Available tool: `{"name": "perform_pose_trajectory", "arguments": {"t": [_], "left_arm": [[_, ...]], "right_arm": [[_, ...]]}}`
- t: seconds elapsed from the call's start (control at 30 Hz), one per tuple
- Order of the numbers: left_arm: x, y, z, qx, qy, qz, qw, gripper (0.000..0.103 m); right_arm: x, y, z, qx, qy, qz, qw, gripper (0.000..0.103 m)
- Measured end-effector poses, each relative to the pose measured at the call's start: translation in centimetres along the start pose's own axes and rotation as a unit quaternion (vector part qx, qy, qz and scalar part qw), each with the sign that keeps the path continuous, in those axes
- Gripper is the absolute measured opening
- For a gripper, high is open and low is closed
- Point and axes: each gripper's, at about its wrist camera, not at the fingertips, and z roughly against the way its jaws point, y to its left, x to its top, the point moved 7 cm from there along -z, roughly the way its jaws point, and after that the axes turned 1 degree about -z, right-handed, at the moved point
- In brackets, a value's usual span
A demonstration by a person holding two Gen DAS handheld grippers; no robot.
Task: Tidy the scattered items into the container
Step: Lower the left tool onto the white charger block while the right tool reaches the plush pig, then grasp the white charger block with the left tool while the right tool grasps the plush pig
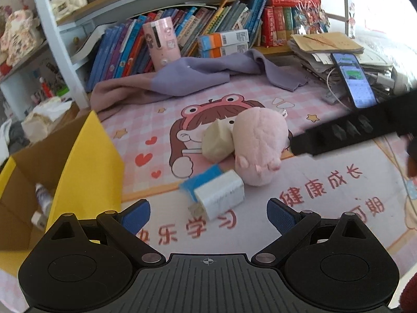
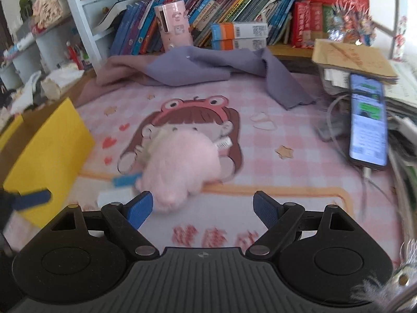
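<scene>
Clearly, the desk mat (image 1: 338, 203) reads "健康成长" and "学习".

We count one pink plush toy (image 1: 258, 146), one cream plush piece (image 1: 217, 143) touching it, one white packet (image 1: 221, 195), one blue sponge (image 1: 202, 180), one yellow cardboard box (image 1: 88, 161) with one small bottle (image 1: 43, 198) inside, one phone (image 1: 354, 80), one lilac cloth (image 1: 198, 73), and two stacked orange-and-blue cartons (image 1: 224, 43).

Pink plush (image 1: 258, 146) lies beside white box (image 1: 221, 195); yellow carton (image 1: 86, 167) open.
</scene>
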Motion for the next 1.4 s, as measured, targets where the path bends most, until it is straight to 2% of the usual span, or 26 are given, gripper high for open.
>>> {"name": "perform_pose_trajectory", "arguments": {"t": [0.2,0.27,0.4,0.47,0.53,0.67,0.73,0.83,0.97,1.2,1.27,1.4], "left_arm": [[0.8,-0.7,-2.3,0.01,0.01,-0.045,0.9989,0.096],[1.0,-0.8,-3.1,0.007,0.017,-0.056,0.9983,0.091],[1.1,-1.0,-4.9,-0.004,0.032,-0.073,0.9968,0.079],[1.2,-1.1,-5.8,-0.015,0.044,-0.069,0.9965,0.07],[1.1,-1.1,-6.4,-0.033,0.056,-0.058,0.9962,0.057],[1.0,-1.6,-6.0,-0.055,0.063,-0.053,0.9951,0.056],[1.0,-1.7,-5.4,-0.073,0.067,-0.038,0.9943,0.054],[0.7,-1.9,-4.9,-0.092,0.073,-0.022,0.9928,0.054],[0.4,-2.3,-4.9,-0.093,0.074,-0.044,0.9919,0.054],[0.0,-2.3,-6.2,-0.096,0.084,-0.05,0.9905,0.056],[-0.3,-2.4,-6.4,-0.098,0.086,-0.049,0.9902,0.054],[-0.5,-1.8,-6.0,-0.113,0.081,-0.02,0.9901,0.053]], "right_arm": [[2.1,1.3,-3.5,0.015,0.027,-0.007,1.0,0.085],[2.6,1.7,-4.5,0.015,0.027,-0.004,1.0,0.085],[3.4,1.7,-6.5,0.007,0.036,-0.015,0.999,0.086],[3.5,1.4,-7.4,0.004,0.044,-0.023,0.999,0.086],[3.3,1.0,-8.1,0.004,0.053,-0.03,0.998,0.086],[3.2,0.6,-7.7,0.009,0.048,-0.021,0.999,0.078],[3.3,0.5,-7.0,-0.004,0.037,0.002,0.999,0.073],[3.2,0.4,-6.0,-0.019,0.017,0.032,0.999,0.071],[2.8,0.6,-6.1,-0.017,0.018,0.053,0.998,0.072],[3.0,0.1,-7.6,-0.01,0.021,0.038,0.999,0.076],[2.9,0.2,-7.7,-0.007,0.02,0.039,0.999,0.074],[2.8,0.2,-7.2,0.001,0.018,0.047,0.999,0.065]]}}
